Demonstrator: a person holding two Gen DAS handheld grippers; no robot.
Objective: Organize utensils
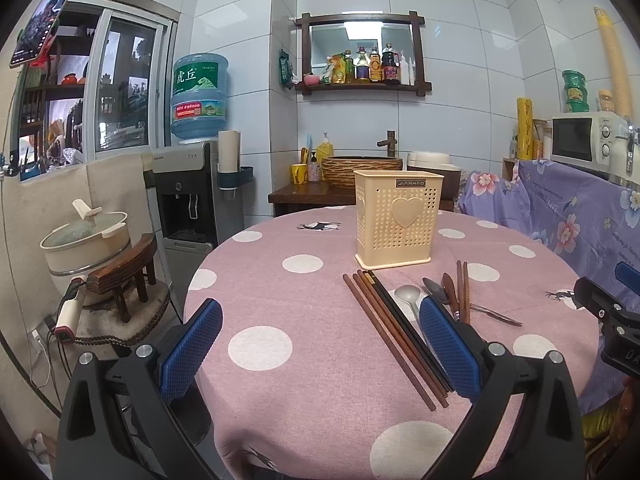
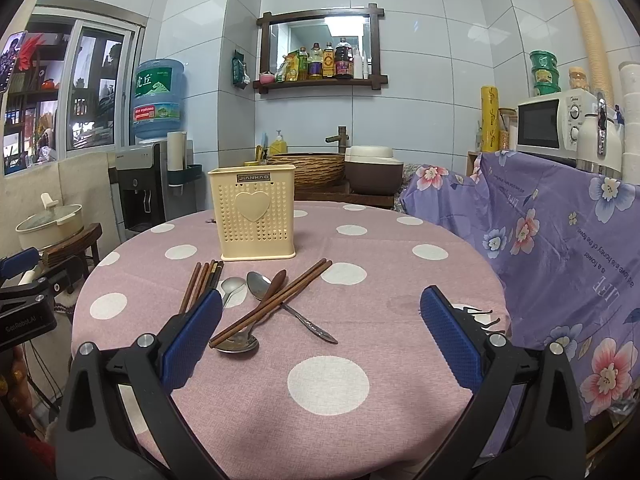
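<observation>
Left gripper (image 1: pixel 320 344) and right gripper (image 2: pixel 320 336) both hover spread wide and empty above a round table (image 2: pixel 400 248) in a pink polka-dot cloth. Left to right lie bundled chopsticks (image 2: pixel 202 280), metal spoons (image 2: pixel 260 284) and a crossed chopstick pair (image 2: pixel 280 296), probably awaiting the cream perforated utensil holder (image 2: pixel 254 212) standing behind. Tiled kitchen beyond.

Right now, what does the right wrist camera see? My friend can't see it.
A cream utensil holder stands on a pink polka-dot tablecloth, with chopsticks and spoons lying loose before it. The right claw hovers open, empty.
</observation>
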